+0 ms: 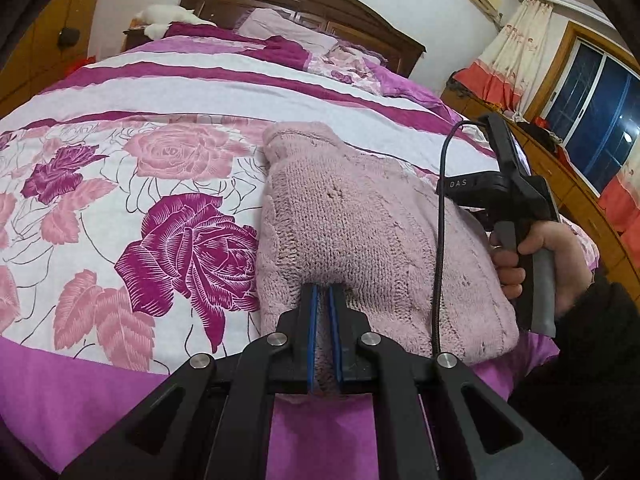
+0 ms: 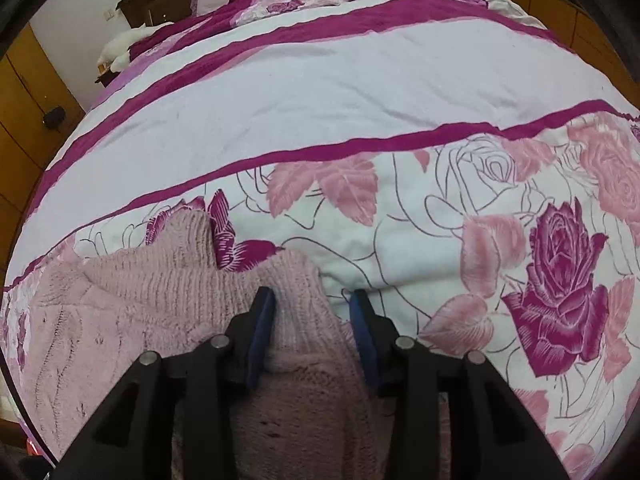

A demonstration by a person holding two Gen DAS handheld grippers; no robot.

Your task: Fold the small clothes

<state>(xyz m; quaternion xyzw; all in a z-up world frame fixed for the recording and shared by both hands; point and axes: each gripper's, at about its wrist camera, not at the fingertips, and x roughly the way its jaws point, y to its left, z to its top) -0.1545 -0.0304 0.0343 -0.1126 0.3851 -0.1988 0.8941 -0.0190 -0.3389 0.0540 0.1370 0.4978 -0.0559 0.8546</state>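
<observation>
A small pale pink knitted sweater (image 1: 360, 232) lies folded on the rose-patterned bedspread (image 1: 120, 184). My left gripper (image 1: 324, 292) is shut on the sweater's near edge; knit shows between its blue pads. In the right wrist view the sweater (image 2: 160, 312) fills the lower left, with a sleeve or collar end running up between the fingers. My right gripper (image 2: 312, 300) is open, its blue pads astride that knitted end, apart from it on the right side. The right gripper's body and the hand holding it show in the left wrist view (image 1: 524, 216), over the sweater's right side.
The bed has a wooden headboard (image 1: 304, 4) and pillows (image 1: 288, 28) at the far end. Wooden cabinets (image 1: 568, 184) and a curtained window (image 1: 600, 100) stand to the right. A wardrobe (image 2: 24, 120) stands to the left.
</observation>
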